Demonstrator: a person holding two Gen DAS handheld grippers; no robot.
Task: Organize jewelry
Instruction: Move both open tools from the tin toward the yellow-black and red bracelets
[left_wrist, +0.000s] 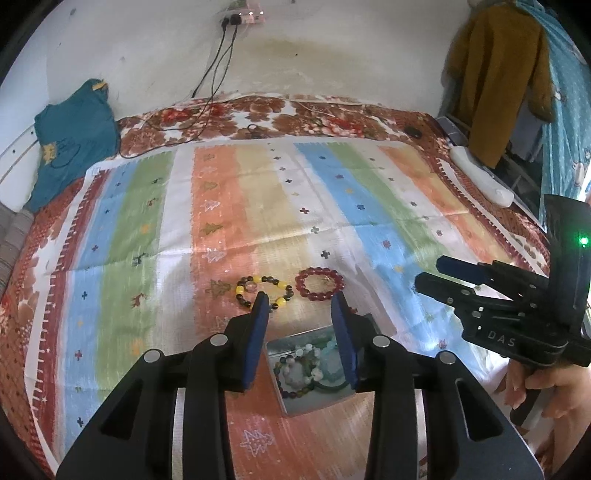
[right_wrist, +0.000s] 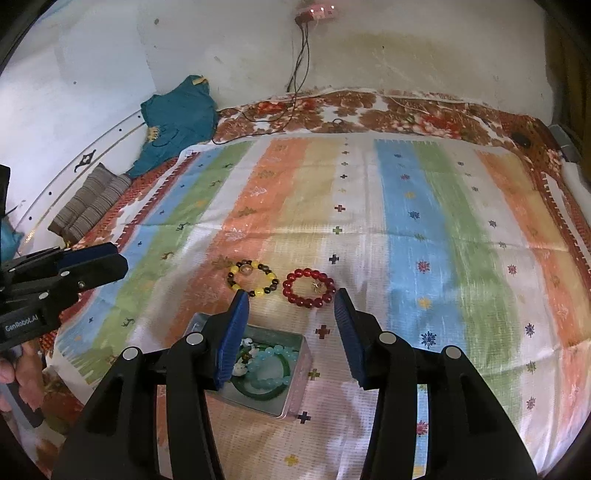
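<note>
Left gripper (left_wrist: 300, 306) and right gripper (right_wrist: 290, 302): jaws apart, nothing between. Just beyond the fingertips on the striped cloth (right_wrist: 424, 206), yellow-and-brown bracelet (right_wrist: 252, 278) beside red bracelet (right_wrist: 308, 288). Under the jaws, open metal tin (right_wrist: 295, 384) with more beads.

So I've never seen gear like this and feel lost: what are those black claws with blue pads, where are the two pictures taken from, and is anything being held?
They are hand-held grasping tools, one in each of a person's hands, each carrying a camera that looks along its fingers. One picture is from the left tool, one from the right tool. Both are open and hold nothing. On the striped cloth lie a yellow-and-dark bead bracelet and a red bead bracelet. Nearer, an open metal tin holds more bracelets.
</note>
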